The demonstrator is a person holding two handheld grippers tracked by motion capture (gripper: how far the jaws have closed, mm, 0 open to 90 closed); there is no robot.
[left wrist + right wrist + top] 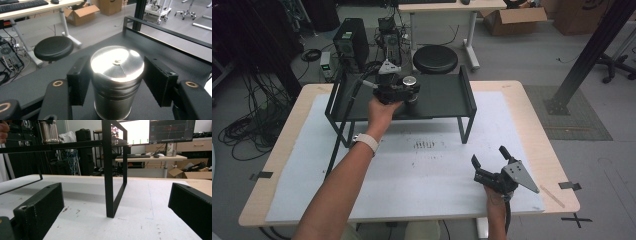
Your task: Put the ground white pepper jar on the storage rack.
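On the black shelf [442, 95], a steel canister [117, 80] stands upright between the open left tongs [117, 82]; right tongs [489, 161] gape, empty.

We see the high view evenly but rather dimly lit from overhead, the white mat [422, 165] pale grey and the room's far left corner sinking into near black. The black shelf [437, 95] throws only a soft, faint shadow onto the mat beneath it. In the left gripper view a hard glare burns out the lid of the steel canister [117, 75], erasing its surface detail, while the jaws at the near edge look soft and slightly blurred. In the right gripper view the monitor [155, 131] at the far side glows overexposed, the near jaws are out of focus, and the straight shelf leg [108, 170] bows slightly from lens distortion.
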